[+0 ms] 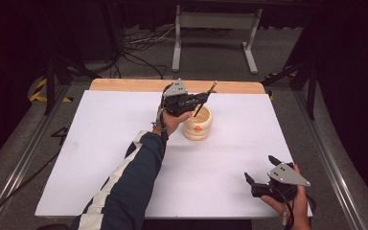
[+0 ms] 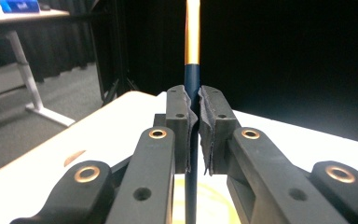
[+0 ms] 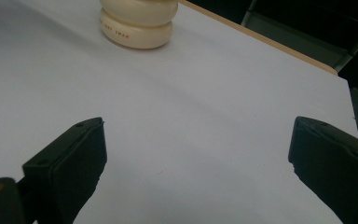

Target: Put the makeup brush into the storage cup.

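While the left hand-held gripper (image 1: 202,98) clamps a pen (image 1: 205,98), open sheet (image 1: 100,143) surrounds it.

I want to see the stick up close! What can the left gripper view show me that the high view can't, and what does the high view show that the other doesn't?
The left gripper view shows the stick's colours, dark blue below and gold above, and the left gripper's pads pinching it.

The high view shows the whole white table, the full cream ribbed pot, the right gripper with open jaws near the table's front edge, and the person's striped sleeve.

Both show the left gripper holding the stick, which points down into the pot.
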`<state>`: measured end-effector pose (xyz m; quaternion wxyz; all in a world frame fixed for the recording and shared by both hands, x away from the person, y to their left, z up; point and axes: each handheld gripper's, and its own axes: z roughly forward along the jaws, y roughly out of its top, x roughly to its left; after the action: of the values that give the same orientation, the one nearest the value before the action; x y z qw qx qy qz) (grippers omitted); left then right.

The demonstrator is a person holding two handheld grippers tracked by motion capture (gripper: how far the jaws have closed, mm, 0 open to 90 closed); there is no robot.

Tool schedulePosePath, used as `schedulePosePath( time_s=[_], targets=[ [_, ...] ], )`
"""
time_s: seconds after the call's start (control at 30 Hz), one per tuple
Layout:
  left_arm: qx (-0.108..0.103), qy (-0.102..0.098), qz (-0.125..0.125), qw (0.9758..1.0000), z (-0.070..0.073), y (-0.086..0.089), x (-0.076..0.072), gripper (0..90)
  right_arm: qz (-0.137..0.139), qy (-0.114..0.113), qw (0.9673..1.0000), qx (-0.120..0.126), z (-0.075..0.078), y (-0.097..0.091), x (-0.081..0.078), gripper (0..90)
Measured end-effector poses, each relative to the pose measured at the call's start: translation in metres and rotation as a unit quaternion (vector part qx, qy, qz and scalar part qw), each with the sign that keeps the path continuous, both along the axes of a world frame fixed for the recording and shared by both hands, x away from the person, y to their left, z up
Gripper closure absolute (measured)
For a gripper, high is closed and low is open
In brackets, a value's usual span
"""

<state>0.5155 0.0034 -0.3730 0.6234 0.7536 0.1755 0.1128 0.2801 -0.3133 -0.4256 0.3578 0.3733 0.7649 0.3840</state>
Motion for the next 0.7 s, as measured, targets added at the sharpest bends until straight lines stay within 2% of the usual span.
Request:
schedulePosePath(
  time_s=[0.13, 0.23, 0.6, 0.7],
  targets=[
    [-0.003, 0.005, -0.001, 1.0000, -0.005, 0.001, -0.001, 82.6, 0.001, 0.001, 1.0000, -0.002, -0.001, 0.002, 0.000, 4.7],
    [0.003, 0.007, 0.001, 1.0000, -0.009, 0.000, -0.001, 82.6, 0.003, 0.003, 1.0000, -0.004, -0.001, 0.003, 0.001, 4.7],
    [0.003, 0.006, -0.001, 1.0000, -0.012, 0.003, -0.006, 82.7, 0.005, 0.000, 1.0000, -0.008, 0.000, 0.004, 0.000, 4.7],
    [0.014, 0.007, -0.003, 0.9999, -0.013, 0.005, -0.007, 82.6, 0.006, -0.001, 0.9999, -0.010, 0.000, 0.005, -0.001, 4.7]
  ],
)
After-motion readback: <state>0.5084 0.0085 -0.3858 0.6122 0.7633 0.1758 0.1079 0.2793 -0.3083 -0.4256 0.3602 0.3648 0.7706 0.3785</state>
